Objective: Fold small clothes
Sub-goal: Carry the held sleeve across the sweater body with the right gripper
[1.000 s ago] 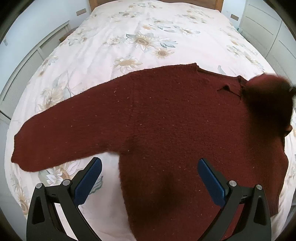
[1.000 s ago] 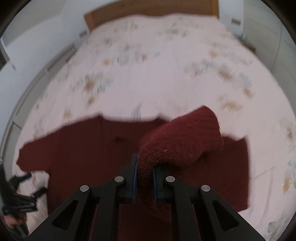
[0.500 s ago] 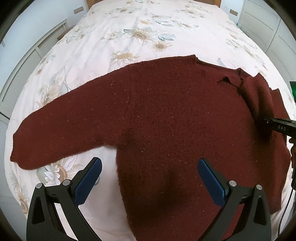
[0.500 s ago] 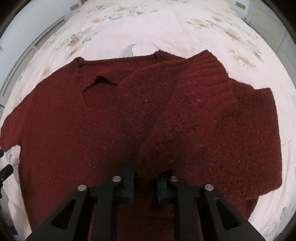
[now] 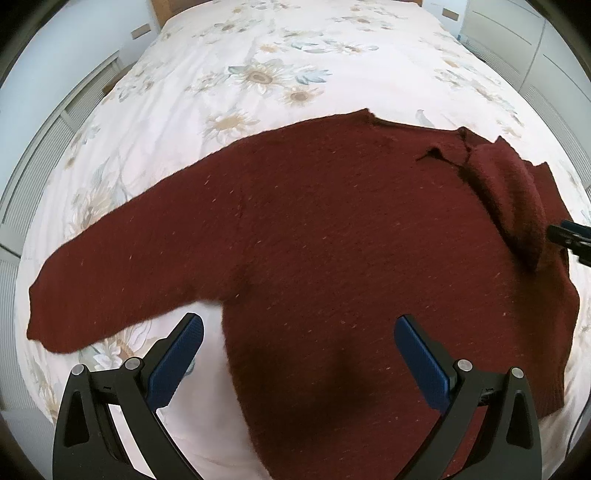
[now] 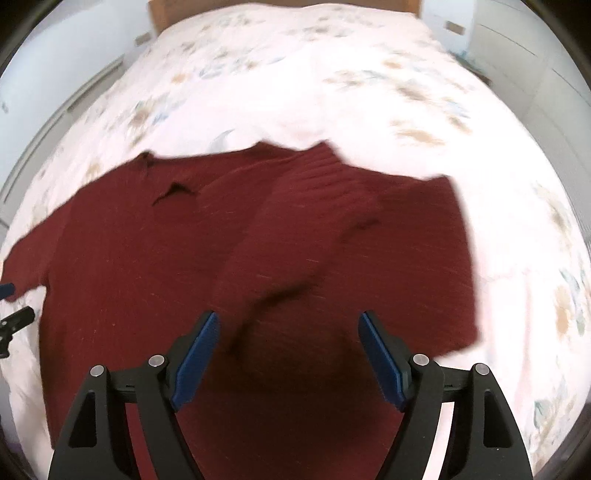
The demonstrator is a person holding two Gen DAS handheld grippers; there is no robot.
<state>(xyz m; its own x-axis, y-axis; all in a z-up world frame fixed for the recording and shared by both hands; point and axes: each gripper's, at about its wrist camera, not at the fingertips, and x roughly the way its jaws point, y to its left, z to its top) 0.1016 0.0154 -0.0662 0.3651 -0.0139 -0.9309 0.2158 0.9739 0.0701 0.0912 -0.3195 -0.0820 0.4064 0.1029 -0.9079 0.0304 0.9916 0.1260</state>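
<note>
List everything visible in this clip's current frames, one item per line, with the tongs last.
sweater: one, dark red, spread flat on the bed; one sleeve folded over the body, the other sleeve stretched out
duvet: one, white with a flower print, covering the bed
headboard: one, wooden, far end of the bed
cupboards: white, along the bed's side
left tongs: one, black with blue pads, open over the sweater's hem
right tongs: one, black with blue pads, open, empty

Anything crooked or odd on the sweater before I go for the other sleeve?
Mostly tidy. The folded sleeve lies diagonally across the sweater, bunched rather than flat, its cuff near the neckline. The other sleeve is spread out on the bedspread. Both the left gripper and right gripper are open.
</note>
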